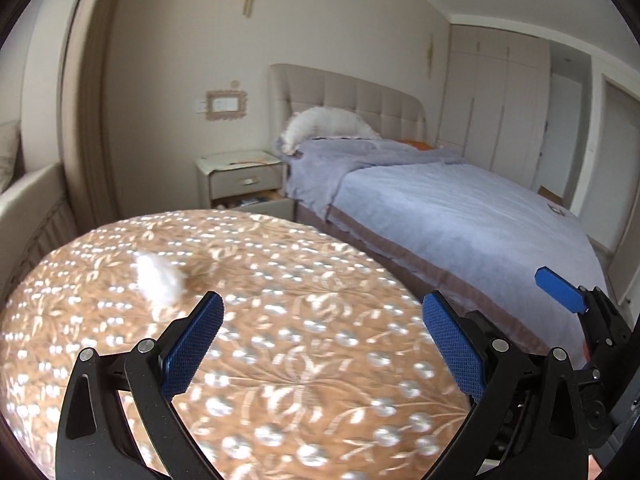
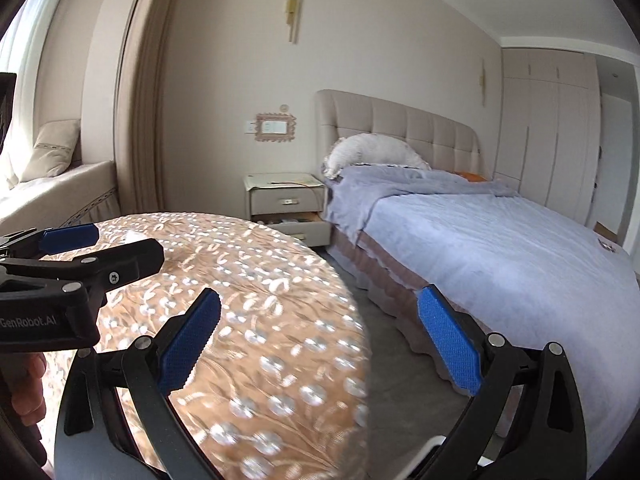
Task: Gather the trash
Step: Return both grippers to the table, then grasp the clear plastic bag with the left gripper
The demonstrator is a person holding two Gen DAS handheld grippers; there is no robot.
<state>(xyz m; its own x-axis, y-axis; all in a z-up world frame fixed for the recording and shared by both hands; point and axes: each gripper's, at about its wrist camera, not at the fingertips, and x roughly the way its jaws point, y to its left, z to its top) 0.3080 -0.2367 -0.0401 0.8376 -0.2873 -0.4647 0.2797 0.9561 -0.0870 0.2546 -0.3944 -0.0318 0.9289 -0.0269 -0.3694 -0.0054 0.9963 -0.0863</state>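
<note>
Tongs first: I am holding my left gripper (image 1: 322,344) with its blue fingers spread wide and empty over the round patterned table (image 1: 280,360), because the white crumpled tissue (image 1: 158,280) is lying just ahead of the left finger and needs a broad mouth. My right gripper (image 2: 318,344) is hanging equally agape and empty beside the table edge, near the bed (image 2: 500,248), probably waiting its turn.

One tissue wad (image 1: 158,280) – one bed (image 1: 460,216) – two claws (image 1: 320,344).
</note>
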